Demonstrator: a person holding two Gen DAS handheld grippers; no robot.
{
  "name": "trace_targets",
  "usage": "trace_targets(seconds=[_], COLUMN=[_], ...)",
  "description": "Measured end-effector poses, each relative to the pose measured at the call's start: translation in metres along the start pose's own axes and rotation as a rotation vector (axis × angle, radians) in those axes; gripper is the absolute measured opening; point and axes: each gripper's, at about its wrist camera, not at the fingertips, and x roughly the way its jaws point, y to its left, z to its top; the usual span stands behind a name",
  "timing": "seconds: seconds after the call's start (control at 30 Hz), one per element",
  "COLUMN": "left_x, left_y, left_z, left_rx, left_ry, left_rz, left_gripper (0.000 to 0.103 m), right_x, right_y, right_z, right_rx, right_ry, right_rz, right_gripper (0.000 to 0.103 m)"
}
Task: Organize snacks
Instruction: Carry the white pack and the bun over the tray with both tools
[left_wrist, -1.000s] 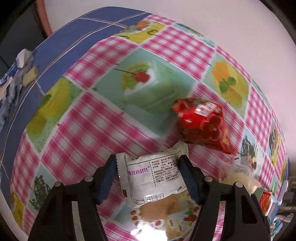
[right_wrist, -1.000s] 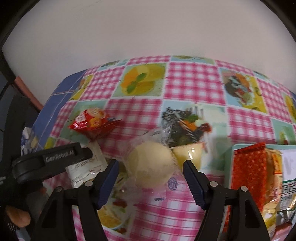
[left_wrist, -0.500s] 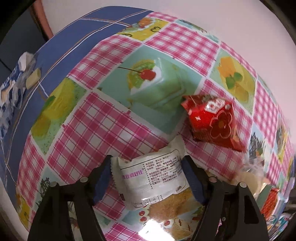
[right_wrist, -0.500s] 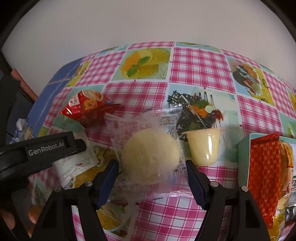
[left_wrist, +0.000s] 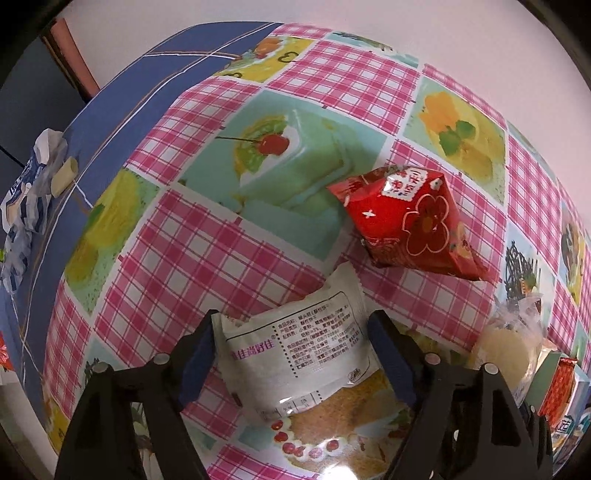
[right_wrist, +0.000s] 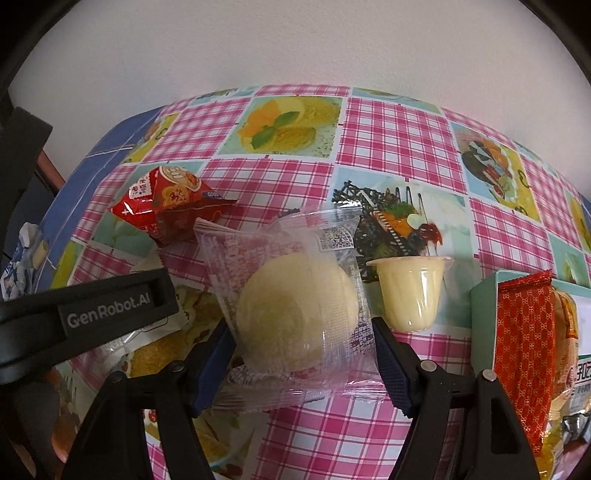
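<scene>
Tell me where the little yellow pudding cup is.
In the right wrist view, the pudding cup stands upright on the tablecloth, between the clear-wrapped bun and the box.

The worktop (left_wrist: 192, 258) wears a pink-and-white check cloth with pastel dessert squares and a blue border. Between the black, blue-padded left gripper (left_wrist: 291, 350) sits a white packet (left_wrist: 295, 354); beyond it, a red packet (left_wrist: 410, 221) with flower print.

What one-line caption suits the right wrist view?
Right tongs straddle a clear-wrapped round bun beside a yellow jelly cup.
</scene>
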Motion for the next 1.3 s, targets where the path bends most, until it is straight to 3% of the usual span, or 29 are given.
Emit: trace_targets(seconds=[0.27, 0.63, 0.9, 1.3], left_x=[-0.007, -0.005, -0.004, -0.043], left_y=[-0.007, 0.0, 0.013, 0.027], left_z=[-0.001, 0.003, 0.004, 0.01], left_rx=[-0.001, -0.058, -0.082, -0.106], left_ry=[-0.014, -0.011, 0.008, -0.035], left_rz=[-0.016, -0.079, -0.135, -0.183], left_gripper=[0.063, 0.052, 0.05, 0.05], right_x=[-0.001, -0.007, -0.02, -0.045], right_y=[-0.001, -0.007, -0.007, -0.016], right_z=[0.0, 0.002, 0.008, 0.02], right_rx=[0.014, 0.045, 0.051, 0.084], right_ry=[-0.008, -0.021, -0.052, -0.091], right_rz=[0.006, -0.003, 0.004, 0.014], right_gripper=[0.075, 0.065, 0.061, 0.061])
